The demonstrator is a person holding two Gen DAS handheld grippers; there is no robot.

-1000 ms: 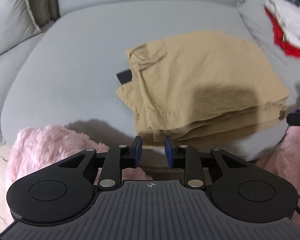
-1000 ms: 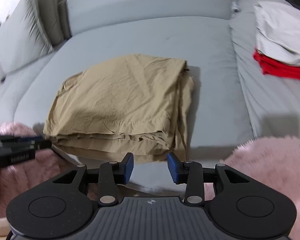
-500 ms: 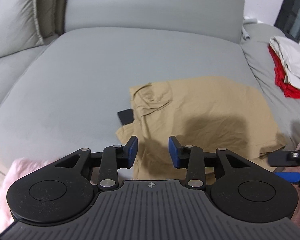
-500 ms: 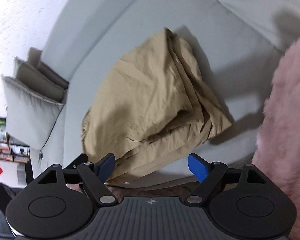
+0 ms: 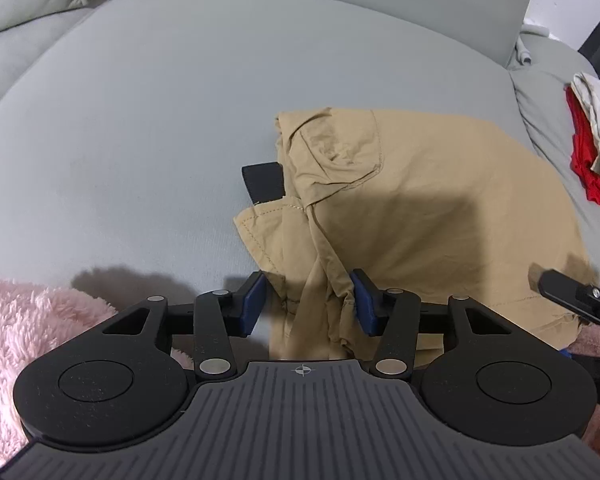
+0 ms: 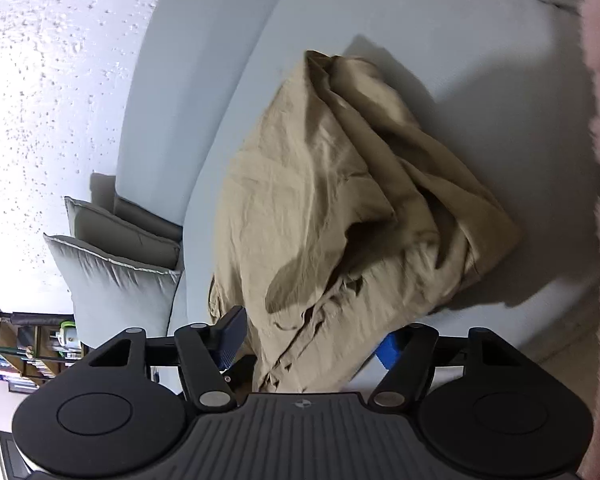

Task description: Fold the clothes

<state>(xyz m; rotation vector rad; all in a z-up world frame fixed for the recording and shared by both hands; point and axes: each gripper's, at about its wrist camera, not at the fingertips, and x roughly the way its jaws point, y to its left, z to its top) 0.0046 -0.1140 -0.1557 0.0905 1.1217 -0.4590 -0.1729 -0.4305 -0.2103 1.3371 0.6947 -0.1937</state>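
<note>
Khaki trousers [image 5: 420, 216] lie folded at the near edge of my grey sofa [image 5: 160, 120] seat. Thin, limp cotton, light, layers will slide; best taken at the stacked near hem. Left gripper [image 5: 310, 304] fingers opening, straddling that hem, not pinching. Right gripper [image 6: 312, 344] fingers closing, cloth between them, not yet pressed. Pink fluffy rug [image 5: 32, 340] below; folded red and white clothes [image 5: 592, 152] to the right.

Tan trousers [image 5: 420, 208]: matt creased cotton-like cloth; sofa [image 5: 160, 100]: smooth grey fabric; pink rug [image 5: 28, 320]: fluffy.
</note>
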